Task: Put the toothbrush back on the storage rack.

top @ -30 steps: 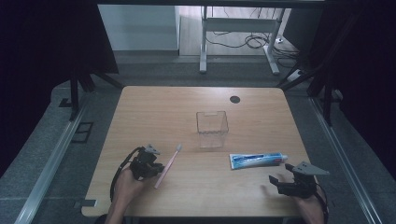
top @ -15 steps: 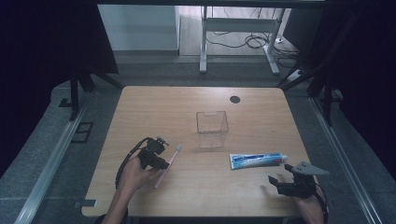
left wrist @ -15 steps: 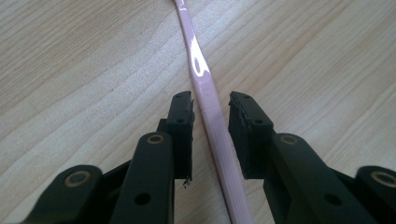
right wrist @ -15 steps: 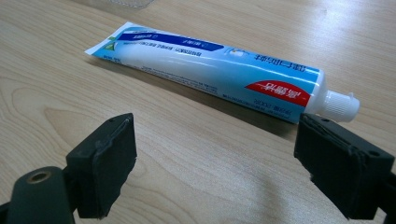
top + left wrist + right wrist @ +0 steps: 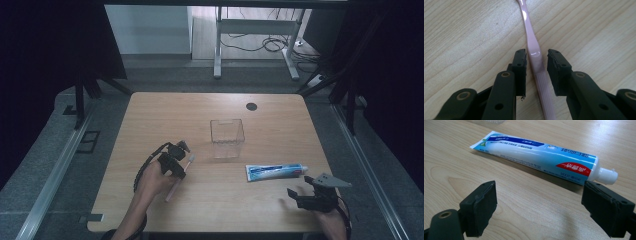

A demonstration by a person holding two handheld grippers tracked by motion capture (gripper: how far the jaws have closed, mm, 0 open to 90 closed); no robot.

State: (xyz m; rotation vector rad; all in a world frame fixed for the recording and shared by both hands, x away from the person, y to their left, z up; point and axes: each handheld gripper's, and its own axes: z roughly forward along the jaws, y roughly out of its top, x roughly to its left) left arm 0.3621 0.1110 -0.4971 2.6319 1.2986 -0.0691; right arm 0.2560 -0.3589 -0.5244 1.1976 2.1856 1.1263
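High view: clear box (image 5: 227,137) empty; toothbrush (image 5: 179,174), toothpaste (image 5: 276,171) outside.

Clear plastic box (image 5: 227,138) mid-table; dark round hole (image 5: 251,106) farther back.

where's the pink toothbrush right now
In the high view the pink toothbrush lies flat on the table's front left part, left of the clear box; the left gripper straddles its handle, jaws open.

toothbrush (image 5: 534,53) head cut off (top edge, left gripper view).
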